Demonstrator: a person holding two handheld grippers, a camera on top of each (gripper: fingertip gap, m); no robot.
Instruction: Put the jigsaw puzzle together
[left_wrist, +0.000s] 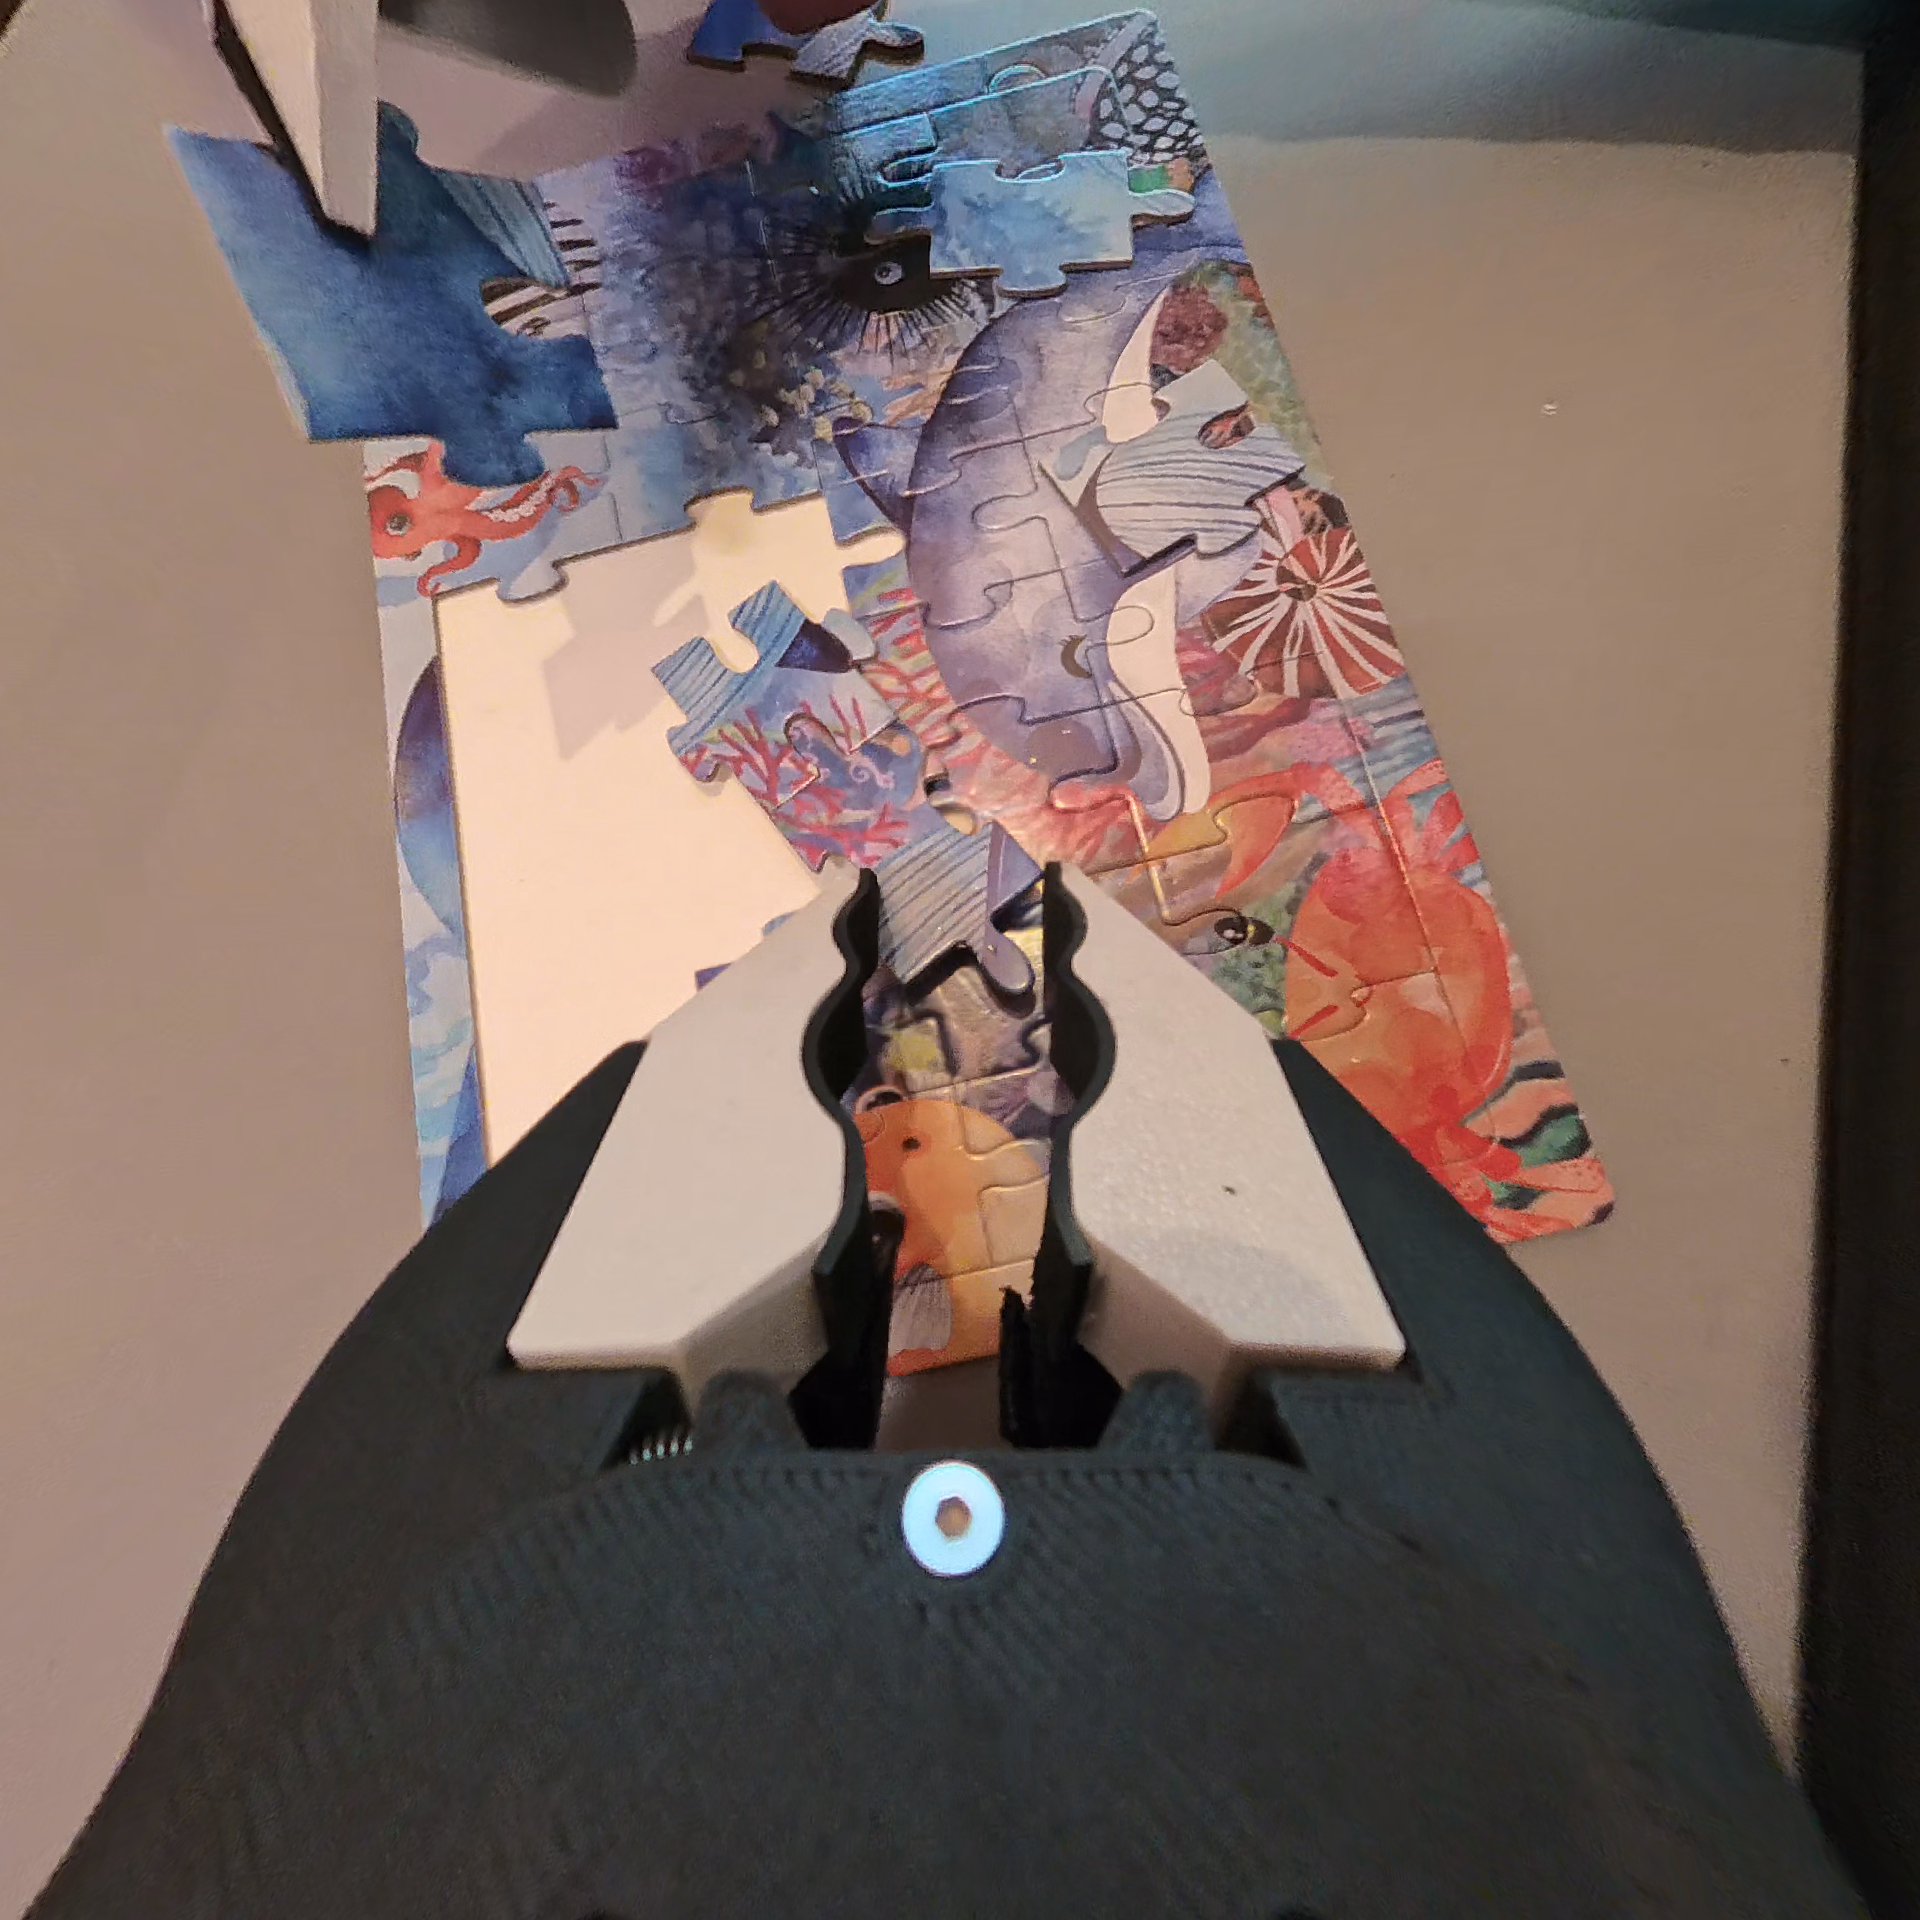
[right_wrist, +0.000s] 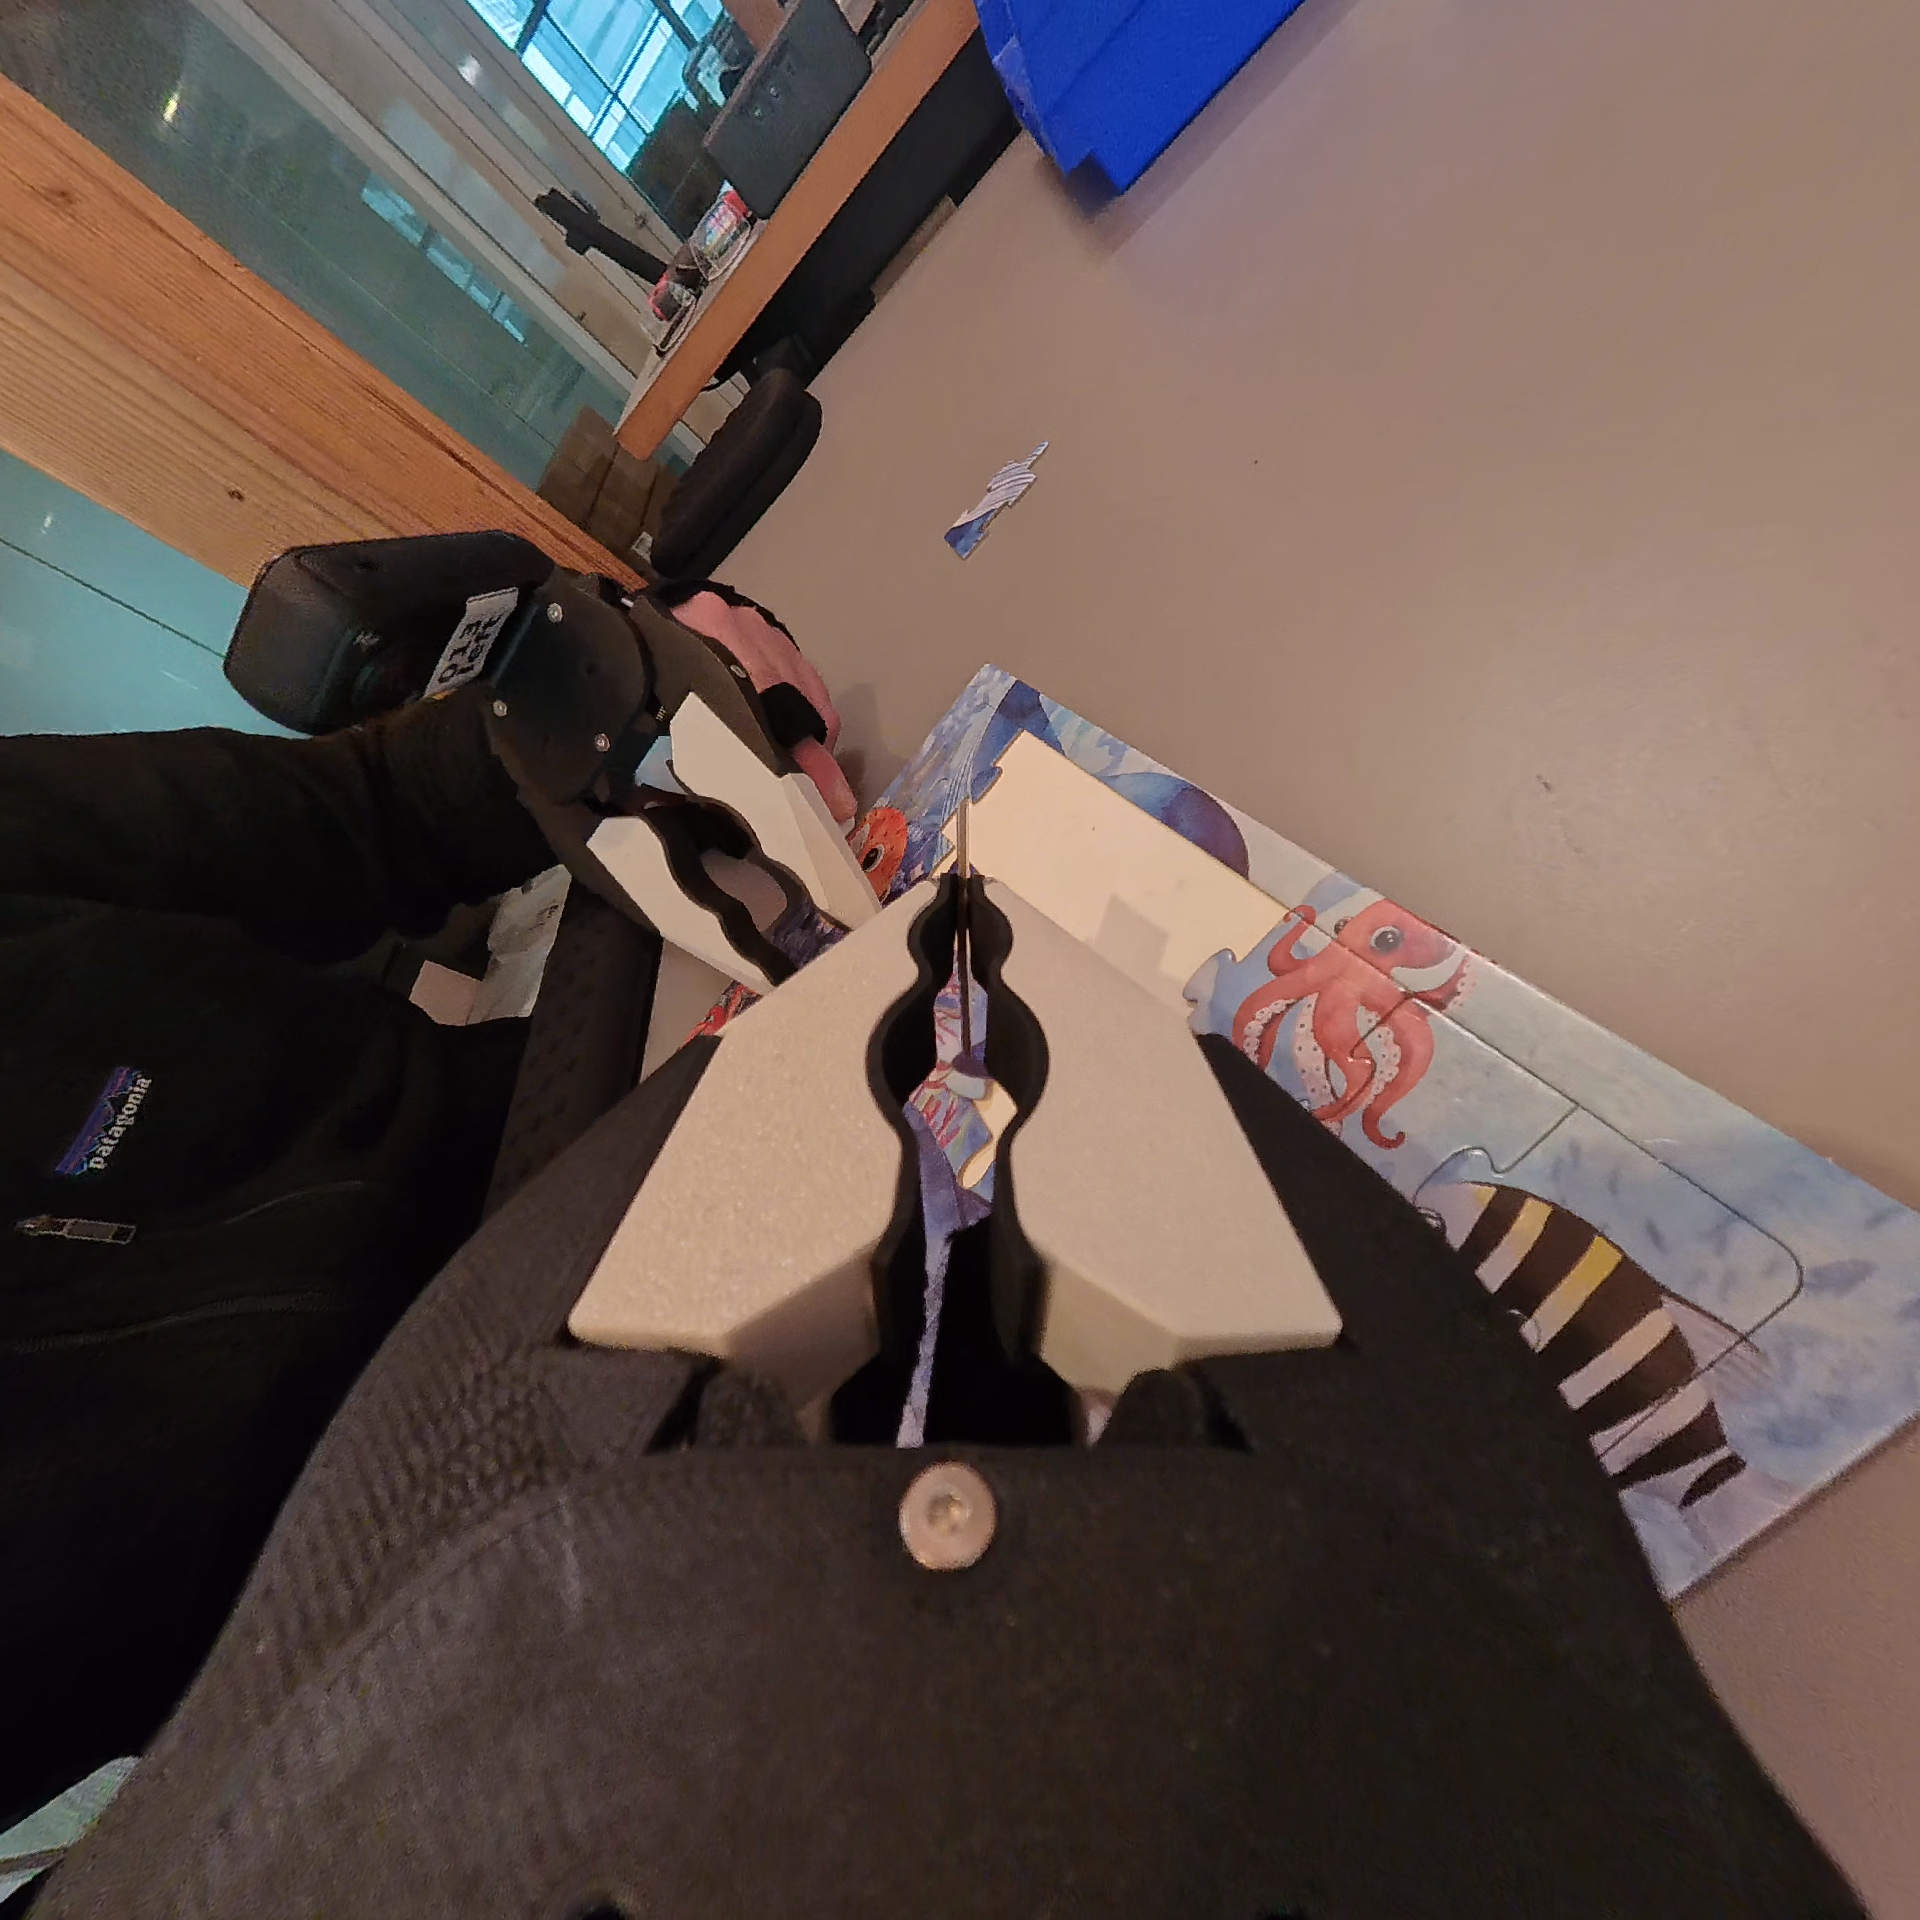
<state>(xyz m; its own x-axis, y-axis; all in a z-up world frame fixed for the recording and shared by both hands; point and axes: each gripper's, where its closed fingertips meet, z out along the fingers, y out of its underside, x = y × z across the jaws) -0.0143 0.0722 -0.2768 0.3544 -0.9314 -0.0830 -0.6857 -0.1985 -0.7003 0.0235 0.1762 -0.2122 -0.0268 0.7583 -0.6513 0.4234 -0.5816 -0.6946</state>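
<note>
The jigsaw puzzle lies flat on the beige tabletop, and most of it is already joined. The picture on it is an undersea scene in watercolour: a purple-blue whale in the middle, an orange crab near the right corner, a red octopus on the left edge, an orange fish close to the camera, and a red-and-white striped shell. In the left part there is a white gap where pieces are missing. Some loose pieces lie on top of the joined part: a pale blue piece near the far end, a striped whale piece that sits a little tilted, and a coral piece at the edge of the gap.

The left claw stands partly apart, low over the puzzle, with a striped blue piece between its tips; if the fingers really press it, one cannot tell.

The right claw is clenched on a puzzle piece, which is seen edge-on as a thin line between the fingers. In the left wrist view this claw holds a dark blue piece over the far left corner. One more small piece lies alone on the tabletop, well apart from the puzzle.
</note>
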